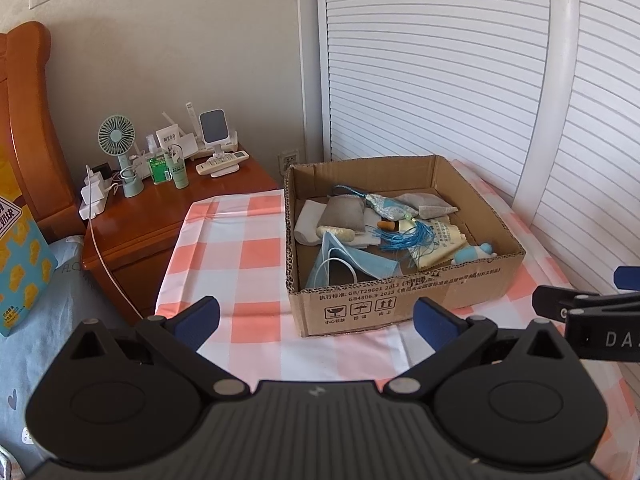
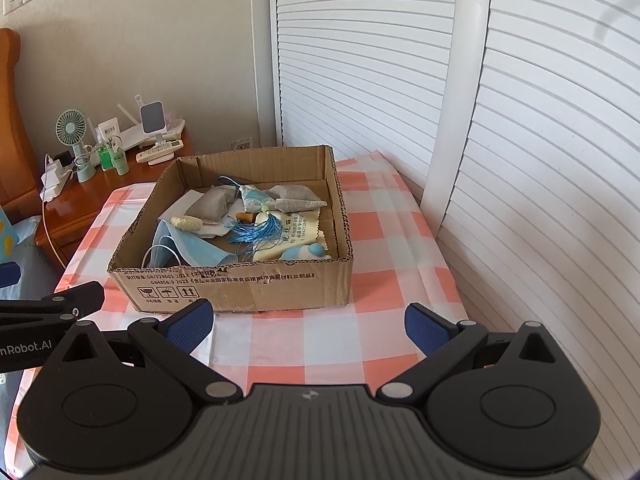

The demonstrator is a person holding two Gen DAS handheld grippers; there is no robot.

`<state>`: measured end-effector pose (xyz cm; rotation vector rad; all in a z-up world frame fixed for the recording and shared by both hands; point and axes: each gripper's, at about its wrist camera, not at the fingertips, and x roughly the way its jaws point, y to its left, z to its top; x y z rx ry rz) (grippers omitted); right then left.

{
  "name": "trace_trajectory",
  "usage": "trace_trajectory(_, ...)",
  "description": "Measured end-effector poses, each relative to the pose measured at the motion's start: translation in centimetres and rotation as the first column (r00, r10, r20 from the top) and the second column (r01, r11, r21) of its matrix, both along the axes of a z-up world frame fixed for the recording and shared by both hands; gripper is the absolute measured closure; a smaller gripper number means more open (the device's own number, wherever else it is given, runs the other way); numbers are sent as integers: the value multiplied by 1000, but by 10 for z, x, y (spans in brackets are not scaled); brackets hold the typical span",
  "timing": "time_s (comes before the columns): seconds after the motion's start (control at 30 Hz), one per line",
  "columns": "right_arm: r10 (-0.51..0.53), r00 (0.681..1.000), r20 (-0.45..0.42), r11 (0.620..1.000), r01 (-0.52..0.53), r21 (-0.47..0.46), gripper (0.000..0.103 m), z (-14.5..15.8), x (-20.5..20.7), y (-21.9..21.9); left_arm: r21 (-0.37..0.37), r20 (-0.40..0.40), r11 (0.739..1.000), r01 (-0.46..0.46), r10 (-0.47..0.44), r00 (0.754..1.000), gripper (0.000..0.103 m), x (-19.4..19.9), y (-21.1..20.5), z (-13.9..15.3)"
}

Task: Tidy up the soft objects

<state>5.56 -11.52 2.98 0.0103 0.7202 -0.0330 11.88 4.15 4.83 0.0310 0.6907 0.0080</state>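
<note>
1. At far left stands a wooden nightstand point(image 1: 168, 216) crowded with a small fan point(image 1: 118, 140) and bottles; none of it belongs to the task, so leave it alone
2. The left gripper point(image 1: 316, 316) hovers low over the checked tabletop point(image 1: 240, 264), short of the box's near wall, jaws spread wide and holding nothing
3. The cardboard box point(image 1: 360, 312) sits on the tabletop toward the louvred doors, and the soft things already lie inside it: a blue face mask point(image 1: 344, 256) at the near left corner, a white folded cloth point(image 1: 310, 220) and a grey pouch point(image 1: 344, 216) behind it, a blue tassel sachet point(image 1: 400, 224) in the middle, a yellowish printed cloth point(image 1: 438, 248) and a small blue toy point(image 1: 476, 254) at the near right
4. No loose soft item shows on the tabletop, so the sorting looks nearly or wholly done (what lies out of view I cannot tell)
5. If tidying goes on, come down from above the rim, not over the near wall, and pinch one item by a fold; the mask loops and tassel threads will likely snag neighbours, so lift slowly
6. The right gripper point(image 2: 308, 320) waits just beside the left one, also wide open and empty, before the box's near right corner
</note>
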Motion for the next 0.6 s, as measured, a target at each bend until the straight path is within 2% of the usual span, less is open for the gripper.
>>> trace_trajectory(0.6, -2, 1000, 1, 1000, 2, -4, 0, 2, -1, 0, 0, -7, 1000, -7, 7, 1000, 1, 0, -3, -1)
